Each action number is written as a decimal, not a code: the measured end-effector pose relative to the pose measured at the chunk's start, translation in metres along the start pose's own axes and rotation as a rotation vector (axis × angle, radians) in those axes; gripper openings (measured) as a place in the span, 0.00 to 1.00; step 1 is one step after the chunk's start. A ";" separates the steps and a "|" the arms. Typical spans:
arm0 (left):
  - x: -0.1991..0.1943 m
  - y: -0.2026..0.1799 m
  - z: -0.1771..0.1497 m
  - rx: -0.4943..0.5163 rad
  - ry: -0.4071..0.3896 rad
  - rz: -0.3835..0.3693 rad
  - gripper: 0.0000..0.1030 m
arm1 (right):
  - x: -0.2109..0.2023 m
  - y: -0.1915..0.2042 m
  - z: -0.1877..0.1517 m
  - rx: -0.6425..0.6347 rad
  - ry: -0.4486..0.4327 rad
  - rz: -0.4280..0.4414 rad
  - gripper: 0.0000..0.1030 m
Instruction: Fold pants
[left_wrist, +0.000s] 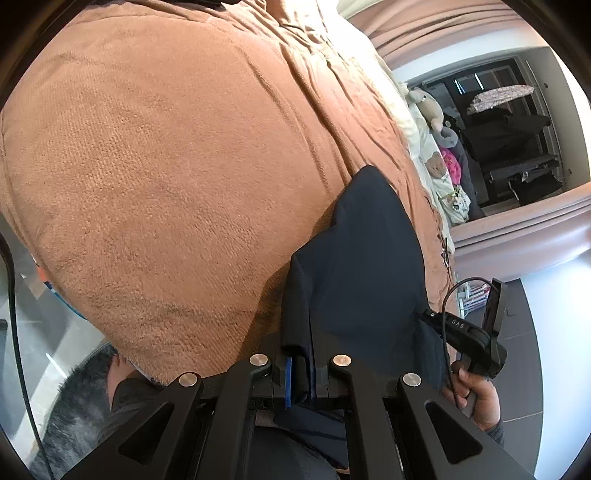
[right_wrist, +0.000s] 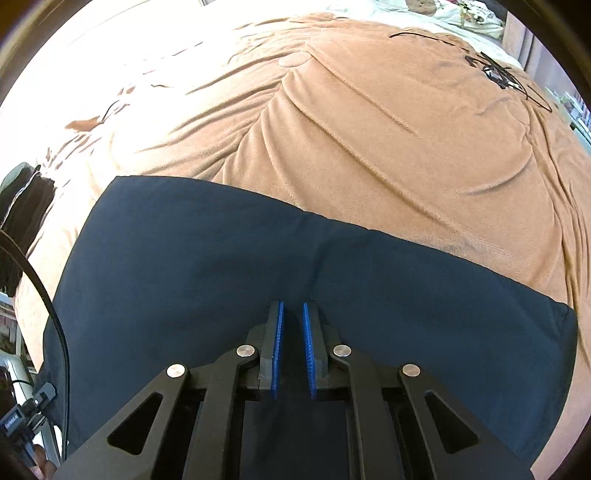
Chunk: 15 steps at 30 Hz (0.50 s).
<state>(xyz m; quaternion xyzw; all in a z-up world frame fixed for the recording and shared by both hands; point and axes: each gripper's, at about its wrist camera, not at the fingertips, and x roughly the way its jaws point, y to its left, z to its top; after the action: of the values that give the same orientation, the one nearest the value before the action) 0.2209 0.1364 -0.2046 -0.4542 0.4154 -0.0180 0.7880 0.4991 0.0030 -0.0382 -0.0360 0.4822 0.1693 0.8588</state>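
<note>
Pants (right_wrist: 258, 280) are dark navy, spread smooth & wide across the brown blanket (right_wrist: 388, 129) on the bed, one straight edge facing away from me. My left gripper (left_wrist: 300, 373) is clamped on a bunched fold of them, fabric lifted off the bed. My right gripper (right_wrist: 293, 350) points steeply down over the cloth, blue pads nearly together; can't tell if fabric's pinched.

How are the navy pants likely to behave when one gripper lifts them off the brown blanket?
Probably floppy: the navy pants drape flat on the brown blanket, and sag where the left gripper pinches them. Likely light, since one pinch holds a fold up. The plush blanket may drag them slightly.
</note>
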 end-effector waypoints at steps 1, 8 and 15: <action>0.000 0.000 0.000 0.001 0.000 0.002 0.06 | 0.000 0.005 -0.008 0.000 -0.001 0.005 0.07; -0.002 -0.001 -0.002 0.009 -0.011 -0.004 0.06 | -0.003 0.009 -0.031 -0.033 0.018 0.063 0.07; -0.005 -0.004 -0.003 0.029 -0.022 -0.010 0.06 | -0.015 0.011 -0.060 -0.048 0.042 0.120 0.07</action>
<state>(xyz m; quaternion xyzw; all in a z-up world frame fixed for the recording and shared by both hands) 0.2165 0.1341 -0.1992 -0.4449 0.4039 -0.0230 0.7990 0.4391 -0.0041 -0.0567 -0.0312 0.4970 0.2310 0.8359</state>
